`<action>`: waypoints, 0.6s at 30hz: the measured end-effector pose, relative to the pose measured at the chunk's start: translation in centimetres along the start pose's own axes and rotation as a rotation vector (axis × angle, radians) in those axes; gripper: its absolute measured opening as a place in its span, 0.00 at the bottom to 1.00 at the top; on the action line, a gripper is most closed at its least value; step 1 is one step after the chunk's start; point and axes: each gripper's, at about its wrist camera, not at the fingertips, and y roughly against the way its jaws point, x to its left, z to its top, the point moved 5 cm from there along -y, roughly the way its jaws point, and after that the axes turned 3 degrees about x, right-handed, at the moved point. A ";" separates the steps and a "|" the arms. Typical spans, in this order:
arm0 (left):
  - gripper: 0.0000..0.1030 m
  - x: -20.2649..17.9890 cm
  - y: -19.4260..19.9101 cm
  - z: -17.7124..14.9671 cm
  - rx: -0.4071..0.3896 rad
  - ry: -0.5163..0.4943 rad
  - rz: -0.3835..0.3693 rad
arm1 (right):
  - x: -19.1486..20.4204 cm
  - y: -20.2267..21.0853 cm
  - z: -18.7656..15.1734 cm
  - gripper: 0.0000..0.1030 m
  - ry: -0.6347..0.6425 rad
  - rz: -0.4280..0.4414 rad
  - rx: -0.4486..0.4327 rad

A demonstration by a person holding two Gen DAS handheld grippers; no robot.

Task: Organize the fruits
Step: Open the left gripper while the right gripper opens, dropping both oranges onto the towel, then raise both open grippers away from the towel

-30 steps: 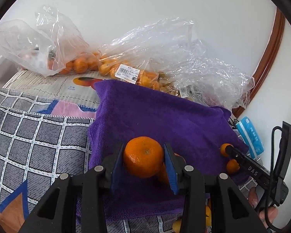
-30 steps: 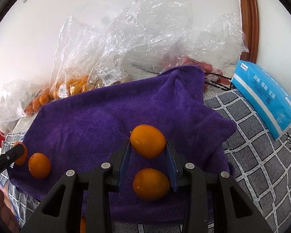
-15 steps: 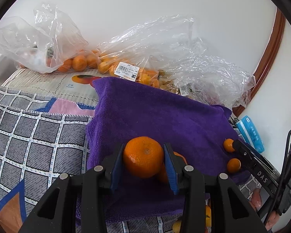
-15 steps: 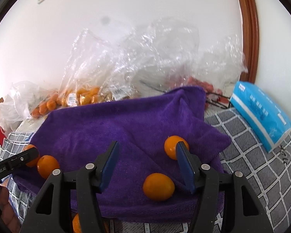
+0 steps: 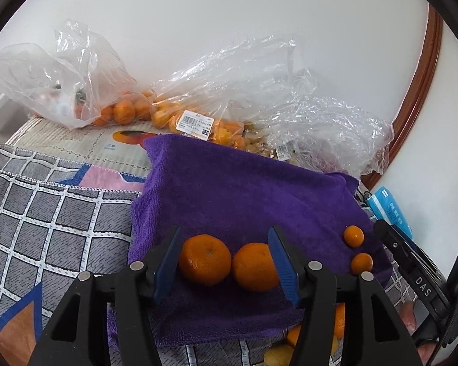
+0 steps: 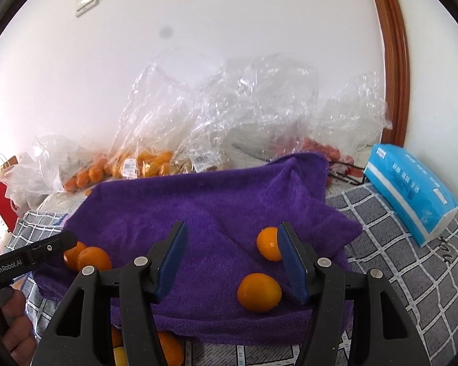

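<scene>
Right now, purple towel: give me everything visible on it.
The purple towel is plush, microfiber-looking cloth, spread with folds over the grey checked cover, its near edge draped down. Four orange fruits rest on it: two by the open left claw, two by the open right claw. Plastic fruit bags sit behind it.

Left wrist view: low, close over the purple towel point(image 5: 244, 189), facing the wall at 12 o'clock.
Right wrist view: likewise, from the towel's right.
Shared: towel, plastic bags point(image 6: 198, 122), tissue pack point(image 6: 412, 189) at 2 o'clock.
</scene>
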 end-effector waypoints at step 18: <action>0.52 -2.0 5.5 1.6 -0.180 -0.058 0.013 | 1.6 11.0 -0.7 0.66 0.050 -0.024 0.019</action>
